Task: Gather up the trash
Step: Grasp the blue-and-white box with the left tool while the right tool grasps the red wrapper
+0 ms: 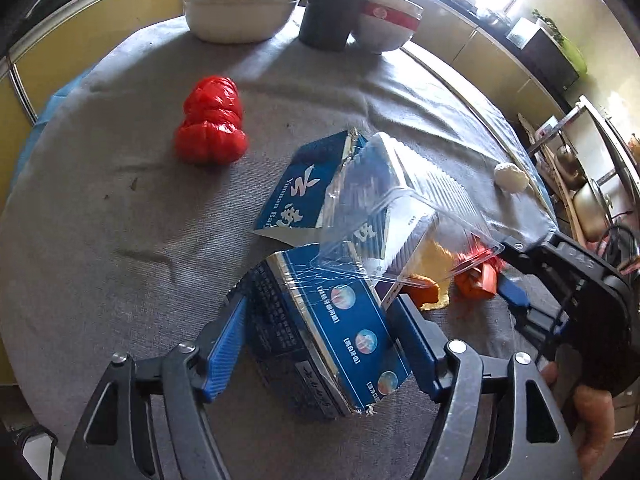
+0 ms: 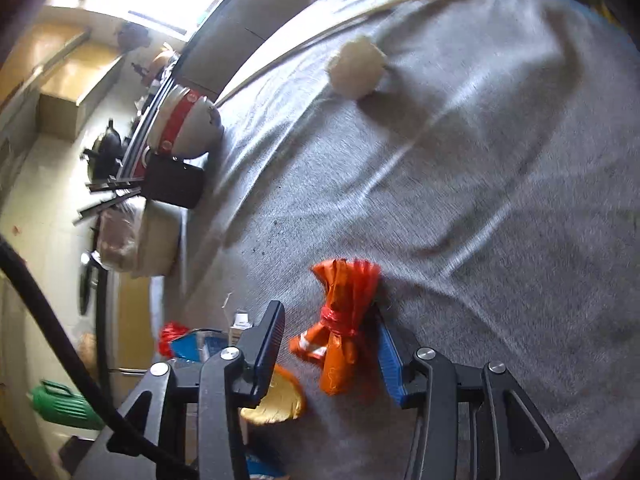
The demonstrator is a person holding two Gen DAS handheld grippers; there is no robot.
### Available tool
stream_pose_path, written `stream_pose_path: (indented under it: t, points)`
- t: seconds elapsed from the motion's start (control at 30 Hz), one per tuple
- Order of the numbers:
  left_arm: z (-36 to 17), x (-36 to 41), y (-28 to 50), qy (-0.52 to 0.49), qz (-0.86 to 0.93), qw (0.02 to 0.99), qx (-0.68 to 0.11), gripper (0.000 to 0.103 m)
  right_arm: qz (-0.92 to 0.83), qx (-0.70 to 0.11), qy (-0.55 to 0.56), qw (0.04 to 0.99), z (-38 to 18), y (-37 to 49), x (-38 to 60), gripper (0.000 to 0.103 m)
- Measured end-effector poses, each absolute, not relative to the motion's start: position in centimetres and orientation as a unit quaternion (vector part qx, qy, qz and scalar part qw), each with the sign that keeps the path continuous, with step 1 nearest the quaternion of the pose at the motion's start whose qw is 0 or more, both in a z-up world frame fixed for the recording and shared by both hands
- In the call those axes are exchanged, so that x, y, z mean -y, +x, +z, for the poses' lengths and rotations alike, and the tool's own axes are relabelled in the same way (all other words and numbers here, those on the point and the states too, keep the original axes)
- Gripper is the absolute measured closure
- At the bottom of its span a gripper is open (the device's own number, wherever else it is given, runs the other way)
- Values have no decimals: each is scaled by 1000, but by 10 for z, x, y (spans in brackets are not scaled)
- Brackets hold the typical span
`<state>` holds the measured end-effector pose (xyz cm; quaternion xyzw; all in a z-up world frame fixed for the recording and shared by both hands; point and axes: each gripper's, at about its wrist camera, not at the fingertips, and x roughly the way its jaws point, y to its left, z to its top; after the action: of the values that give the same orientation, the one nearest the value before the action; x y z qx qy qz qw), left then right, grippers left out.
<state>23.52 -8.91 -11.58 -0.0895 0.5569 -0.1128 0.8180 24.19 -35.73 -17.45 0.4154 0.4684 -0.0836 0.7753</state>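
My left gripper [image 1: 316, 332] is shut on a blue toothpaste box [image 1: 324, 328], its pads pressed on both sides. A clear plastic container [image 1: 404, 216] leans on the box, and a second torn blue box piece [image 1: 304, 184] lies behind. A red crumpled plastic bag [image 1: 210, 122] lies on the grey cloth to the left. My right gripper [image 2: 332, 340] is open around an orange tied wrapper [image 2: 344, 324]; it shows at the right in the left wrist view [image 1: 480, 276]. A white crumpled tissue [image 2: 356, 66] lies farther off. A yellow disc [image 2: 276, 400] sits beside the left finger.
A white tray [image 1: 236, 16], a dark cup [image 1: 328, 16] with chopsticks and a red-banded bowl [image 1: 388, 20] stand at the table's far edge. The grey tablecloth [image 1: 100, 240] covers the round table. Shelves and pots stand beyond the right edge.
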Motion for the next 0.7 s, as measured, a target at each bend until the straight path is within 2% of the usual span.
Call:
stream_pose_path:
  t: [0.07, 0.2, 0.7]
  points:
    - [-118, 87, 234, -90, -120, 816, -558, 27, -81, -474, 385, 788, -174, 245, 349, 73]
    - [-117, 83, 230, -88, -133, 817, -554, 30, -80, -467, 355, 806, -170, 237, 343, 80]
    - [-103, 48, 177, -85, -159, 840, -512, 56, -35, -407, 325, 853, -132, 138, 350, 80]
